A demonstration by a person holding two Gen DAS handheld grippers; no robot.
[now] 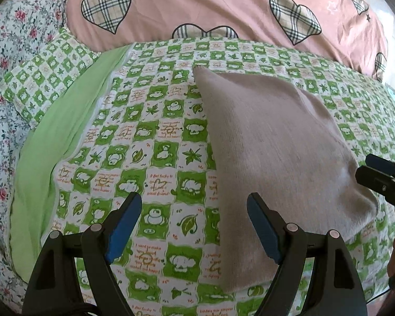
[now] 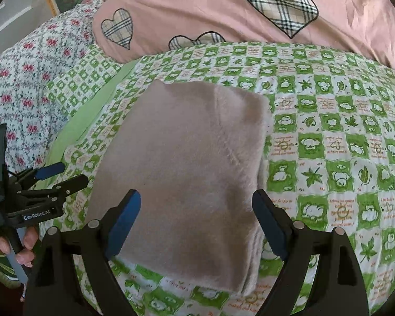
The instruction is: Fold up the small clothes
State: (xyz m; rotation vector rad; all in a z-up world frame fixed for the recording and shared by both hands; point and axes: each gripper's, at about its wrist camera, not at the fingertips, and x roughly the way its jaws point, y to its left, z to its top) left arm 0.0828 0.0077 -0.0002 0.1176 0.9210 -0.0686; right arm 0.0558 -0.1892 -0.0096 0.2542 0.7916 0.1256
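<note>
Folding looks close to finished: the beige garment (image 2: 187,173) lies as a thick, layered rectangle on the green checked sheet (image 2: 329,142), its stacked edges showing along the near right side. What may remain is a last tidy or setting it aside. The right gripper (image 2: 197,223) hovers over the garment's near edge, jaws spread wide and holding nothing. The left gripper (image 1: 194,226) sits just left of the garment, also spread and empty. Beyond the garment lies a pink heart-print quilt (image 1: 223,8), with floral bedding (image 2: 26,79) left of it; nothing blocks access.
</note>
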